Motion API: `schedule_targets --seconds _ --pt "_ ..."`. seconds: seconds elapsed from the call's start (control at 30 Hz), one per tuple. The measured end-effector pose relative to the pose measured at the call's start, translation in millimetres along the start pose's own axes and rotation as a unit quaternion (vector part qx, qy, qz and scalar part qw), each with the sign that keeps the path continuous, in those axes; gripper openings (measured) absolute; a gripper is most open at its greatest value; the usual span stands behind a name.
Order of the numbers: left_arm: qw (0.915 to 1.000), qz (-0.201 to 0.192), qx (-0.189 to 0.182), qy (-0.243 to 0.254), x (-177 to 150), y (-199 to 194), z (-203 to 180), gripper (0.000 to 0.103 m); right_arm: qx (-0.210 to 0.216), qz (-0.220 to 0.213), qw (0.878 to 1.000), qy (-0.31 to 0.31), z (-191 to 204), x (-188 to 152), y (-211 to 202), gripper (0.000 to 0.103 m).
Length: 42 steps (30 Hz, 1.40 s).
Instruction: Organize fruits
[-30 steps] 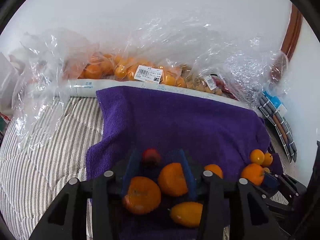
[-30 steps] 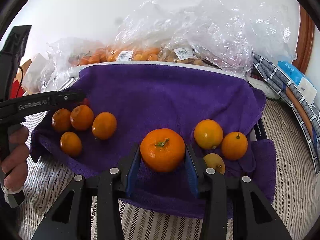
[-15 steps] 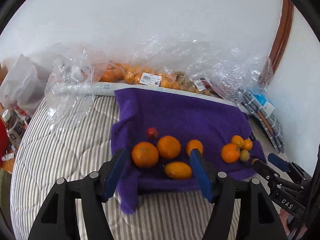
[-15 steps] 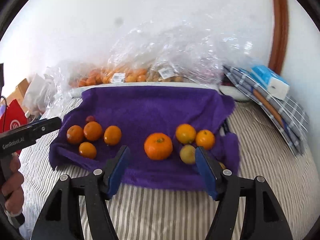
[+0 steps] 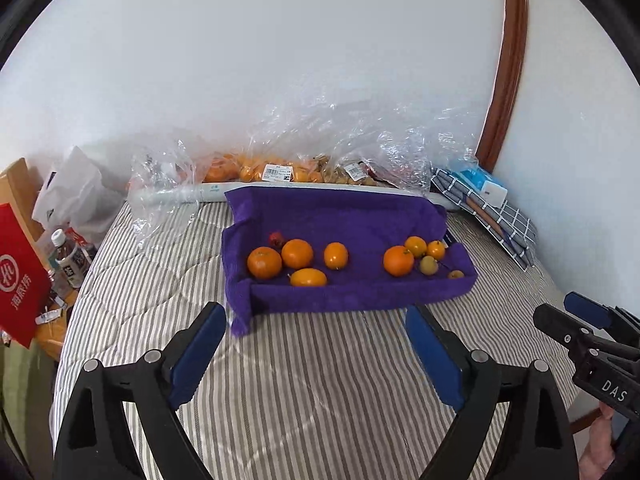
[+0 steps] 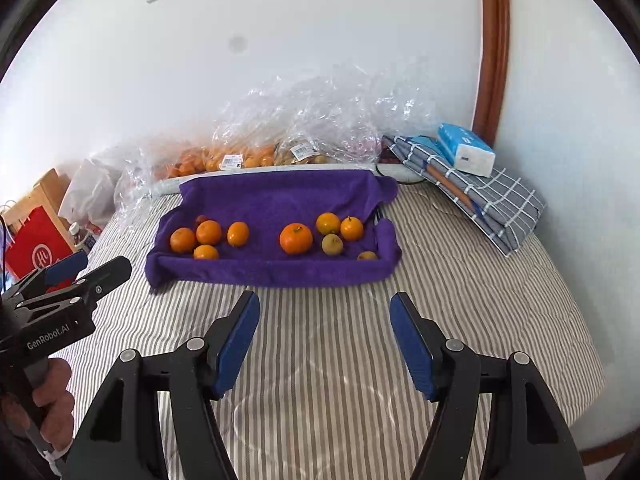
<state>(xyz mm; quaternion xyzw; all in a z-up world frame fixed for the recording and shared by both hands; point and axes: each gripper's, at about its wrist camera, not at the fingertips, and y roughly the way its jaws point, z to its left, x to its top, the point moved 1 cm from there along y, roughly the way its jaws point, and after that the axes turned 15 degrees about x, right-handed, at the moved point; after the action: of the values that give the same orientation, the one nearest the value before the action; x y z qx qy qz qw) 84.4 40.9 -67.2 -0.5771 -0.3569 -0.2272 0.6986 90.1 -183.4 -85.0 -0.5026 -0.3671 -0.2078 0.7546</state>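
Over at the far left, beside the bed, a red paper bag (image 5: 18, 280) stands with a few drink bottles (image 5: 68, 258) tucked next to it. The bed (image 5: 320, 380) itself wears a grey-striped quilt, and the left gripper (image 5: 316, 350) hangs above it with its blue-padded fingers spread wide, grasping nothing. Beyond it lies a purple towel (image 5: 340, 216) with its edges turned up like a shallow tray. On the towel's left part sits one cluster: a small red fruit (image 5: 275, 239) at the back, three round oranges (image 5: 297, 253) in a row, and an oval orange fruit (image 5: 308, 278) nearest the front edge. Well apart, on the right part, a large orange (image 6: 296, 238) sits with two smaller ones (image 6: 328, 223) just behind it, a yellowish-green fruit (image 6: 332, 244) beside them, and a tiny one (image 6: 367, 256) by the right fold. Clear bags of fruit (image 6: 240, 156) line the wall behind. The right gripper (image 6: 325, 338) is likewise wide apart and empty, short of the towel. Farthest right, a folded checked cloth (image 6: 500, 196) carries a tissue pack (image 6: 466, 154).
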Motion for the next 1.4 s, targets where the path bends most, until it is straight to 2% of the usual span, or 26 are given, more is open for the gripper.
schedule_targets --seconds 0.03,0.1,0.3,0.77,1.4 --pt "1.0 0.001 0.0 -0.001 -2 -5 0 0.092 -0.003 -0.002 1.0 0.002 1 -3 -6 0.071" --pt "1.0 0.0 0.001 -0.001 -7 -14 1 0.092 -0.008 -0.009 1.0 0.004 3 -9 -16 0.085" --pt "0.9996 -0.02 0.021 0.004 -18 -44 1 0.093 -0.01 -0.037 0.999 0.013 6 -27 -47 0.096" --pt "0.9992 -0.035 0.021 0.0 -25 -74 3 0.093 -0.03 -0.051 0.998 0.006 13 -39 -83 0.098" --pt "0.9989 -0.045 0.013 -0.01 -27 -90 9 0.094 -0.04 -0.061 0.997 -0.001 24 -40 -98 0.098"
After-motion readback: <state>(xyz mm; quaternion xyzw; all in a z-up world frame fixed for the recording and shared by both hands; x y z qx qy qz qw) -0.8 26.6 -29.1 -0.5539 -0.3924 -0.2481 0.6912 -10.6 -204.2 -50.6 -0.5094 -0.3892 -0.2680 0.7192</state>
